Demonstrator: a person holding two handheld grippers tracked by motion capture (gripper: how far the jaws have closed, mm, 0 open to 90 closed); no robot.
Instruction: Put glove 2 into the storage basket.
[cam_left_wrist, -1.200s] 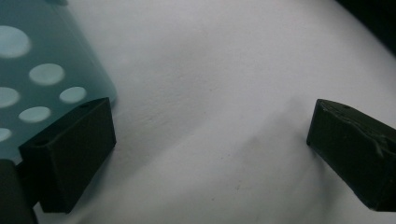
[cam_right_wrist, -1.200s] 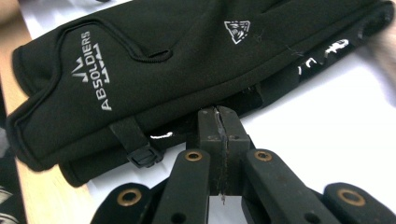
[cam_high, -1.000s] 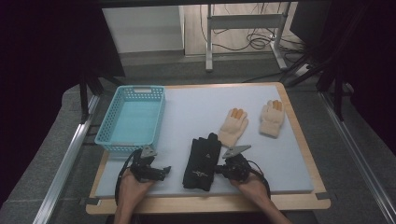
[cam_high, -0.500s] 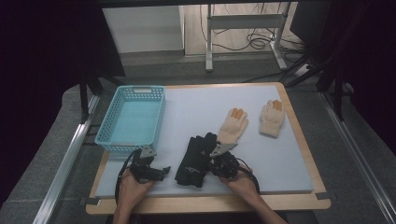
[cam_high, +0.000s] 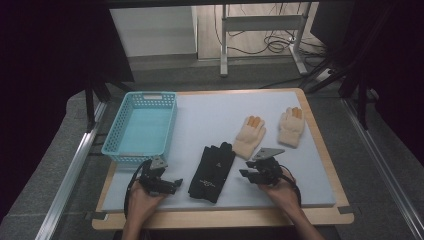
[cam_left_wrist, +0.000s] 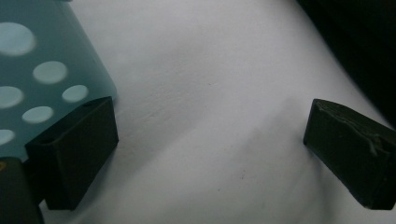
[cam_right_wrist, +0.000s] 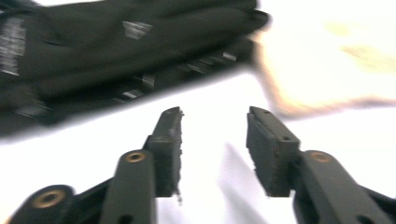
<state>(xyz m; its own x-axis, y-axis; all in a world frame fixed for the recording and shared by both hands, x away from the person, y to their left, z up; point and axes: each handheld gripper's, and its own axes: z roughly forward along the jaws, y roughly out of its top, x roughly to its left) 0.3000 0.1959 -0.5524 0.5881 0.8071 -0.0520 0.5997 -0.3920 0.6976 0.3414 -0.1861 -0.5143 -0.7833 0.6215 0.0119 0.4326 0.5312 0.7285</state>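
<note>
1. Right hand-held gripper (cam_high: 248, 175): jaws partly apart, just been opening, nothing between them; bare mat beneath.
2. Black gloves (cam_high: 212, 165): stacked flat on the counter (cam_high: 320, 150), just beside this gripper at its 9 o'clock, released.
3. Left hand-held gripper (cam_high: 175, 184): jaws wide apart, empty, at 9 o'clock of the gloves.
4. Blue basket (cam_high: 140, 127): at 11 o'clock of the left hand-held gripper.
5. Two beige gloves (cam_high: 250, 136): at 12 to 1 o'clock of the right hand-held gripper.

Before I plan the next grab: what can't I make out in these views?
- Black gloves, high view: one glove or a stacked pair, too dark to tell.
- Right gripper view: black gloves and tan glove blurred, cut by the frame's edges.
- Basket, left gripper view: just a wall, cut off by the edge.
</note>
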